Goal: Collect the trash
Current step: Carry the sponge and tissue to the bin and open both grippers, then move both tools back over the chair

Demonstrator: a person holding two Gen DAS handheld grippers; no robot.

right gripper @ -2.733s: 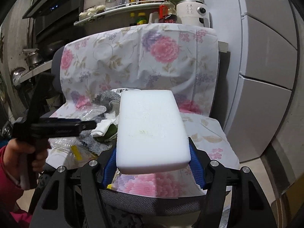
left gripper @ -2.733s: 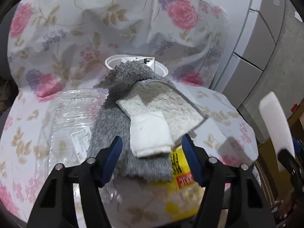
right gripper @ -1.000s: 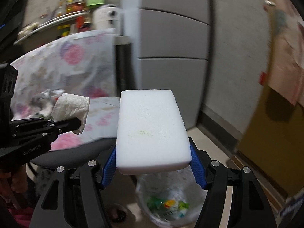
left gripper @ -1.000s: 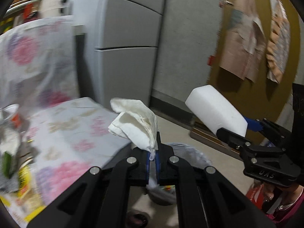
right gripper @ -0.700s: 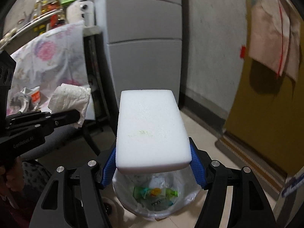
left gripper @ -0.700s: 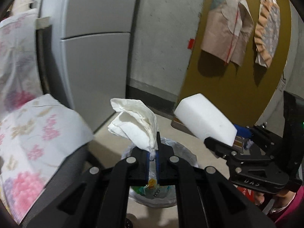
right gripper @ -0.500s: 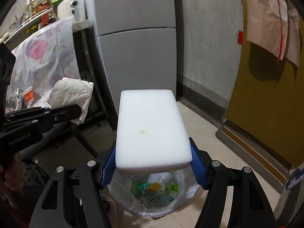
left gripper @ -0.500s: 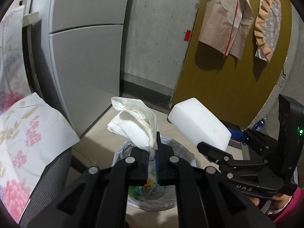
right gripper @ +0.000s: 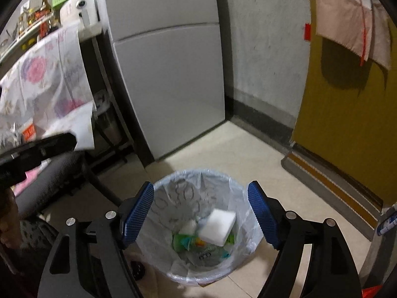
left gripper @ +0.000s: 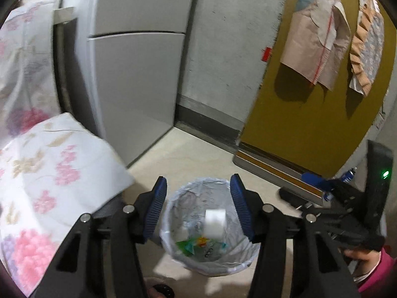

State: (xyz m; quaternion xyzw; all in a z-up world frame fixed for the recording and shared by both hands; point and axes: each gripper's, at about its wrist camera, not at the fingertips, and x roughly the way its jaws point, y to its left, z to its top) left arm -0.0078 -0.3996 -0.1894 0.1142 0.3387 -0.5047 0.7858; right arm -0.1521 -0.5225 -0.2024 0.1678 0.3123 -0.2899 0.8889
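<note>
pale floor tiles [right gripper: 250, 149] run up to a grey fridge [right gripper: 168, 79] and a mustard-yellow door [right gripper: 352, 114] hung with cloths, and on them stands a round trash bin [right gripper: 238, 188] lined with a clear bag. both grippers hang over its mouth, pointing down into it.

the left gripper [left gripper: 197, 207] has just been opening — its blue pads stand apart with nothing between them, only the bin below. the right gripper [right gripper: 201, 213] has also just been widening, and its jaws are released and empty too.

the white foam block [right gripper: 218, 227] is inside the bin's rim, tilted and motion-blurred, touching neither gripper; whether it has landed cannot be told. just left of it sits a crumpled white tissue [right gripper: 187, 227], over green and orange wrappers [right gripper: 183, 242] at the bottom.

a flowered cloth [left gripper: 49, 173] covers a chair seat left of the bin. in the left wrist view the right gripper's black frame [left gripper: 347, 213] shows at the right edge, with a pink sleeve [left gripper: 377, 273] under it.
</note>
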